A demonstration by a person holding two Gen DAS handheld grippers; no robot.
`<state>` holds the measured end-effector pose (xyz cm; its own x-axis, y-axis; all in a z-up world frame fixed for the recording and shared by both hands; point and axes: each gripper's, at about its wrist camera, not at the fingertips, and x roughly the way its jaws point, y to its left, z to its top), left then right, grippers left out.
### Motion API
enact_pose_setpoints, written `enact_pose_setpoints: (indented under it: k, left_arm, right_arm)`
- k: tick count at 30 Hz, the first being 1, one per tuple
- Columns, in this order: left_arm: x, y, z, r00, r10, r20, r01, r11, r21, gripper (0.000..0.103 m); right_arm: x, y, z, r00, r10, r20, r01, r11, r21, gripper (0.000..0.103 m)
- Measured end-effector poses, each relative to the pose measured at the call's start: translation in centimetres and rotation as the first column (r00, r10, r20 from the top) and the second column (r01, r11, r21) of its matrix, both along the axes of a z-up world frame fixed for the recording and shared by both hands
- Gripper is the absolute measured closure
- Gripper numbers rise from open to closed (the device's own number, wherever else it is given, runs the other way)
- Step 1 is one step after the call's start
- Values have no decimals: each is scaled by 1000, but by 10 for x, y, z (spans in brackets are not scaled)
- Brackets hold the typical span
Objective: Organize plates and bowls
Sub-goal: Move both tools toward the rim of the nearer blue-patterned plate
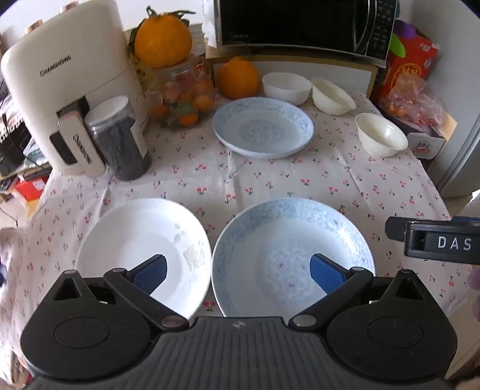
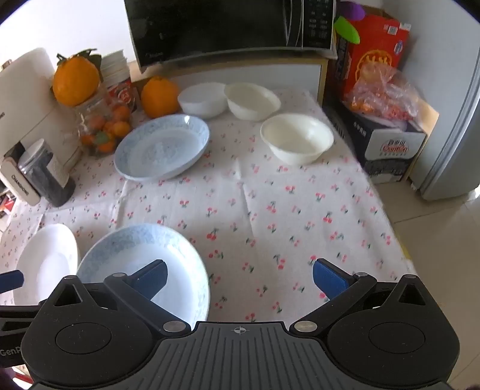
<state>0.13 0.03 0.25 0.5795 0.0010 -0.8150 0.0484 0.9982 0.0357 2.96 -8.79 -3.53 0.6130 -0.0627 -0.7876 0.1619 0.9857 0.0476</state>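
Observation:
A white plate and a blue patterned plate lie side by side at the near table edge. A second blue plate lies further back. Three white bowls stand at the back: one, one tilted, one on the right. My left gripper is open and empty above the two near plates. My right gripper is open and empty, its left finger over the near blue plate. The white plate, far blue plate and nearest bowl show there too.
A cherry-print cloth covers the table. An air fryer, a dark jar, a glass jar of oranges and an orange stand back left. A microwave sits behind; boxes stand at the right.

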Motion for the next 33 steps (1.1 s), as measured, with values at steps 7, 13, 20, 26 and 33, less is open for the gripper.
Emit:
enact_pose_setpoints:
  k: [7, 13, 20, 26, 33]
  left_arm:
    - [17, 0, 14, 998, 4, 64, -4, 1000, 8, 4]
    - [30, 5, 25, 996, 4, 91, -5, 1000, 19, 4]
    - [54, 16, 27, 994, 38, 100, -38, 999, -6, 4]
    - [82, 30, 17, 992, 87, 90, -82, 995, -55, 4]
    - [115, 43, -1, 990, 142, 7, -141, 984, -107, 4]
  right_arm:
    - [13, -3, 16, 1000, 1, 11, -1, 1000, 20, 0]
    - [32, -1, 28, 1000, 12, 16, -13, 1000, 19, 0]
    - [61, 0, 35, 999, 9, 32, -10, 999, 32, 0]
    - [89, -2, 25, 999, 4, 39, -6, 998, 58, 0]
    - [121, -1, -5, 999, 35, -13, -34, 995, 96, 0]
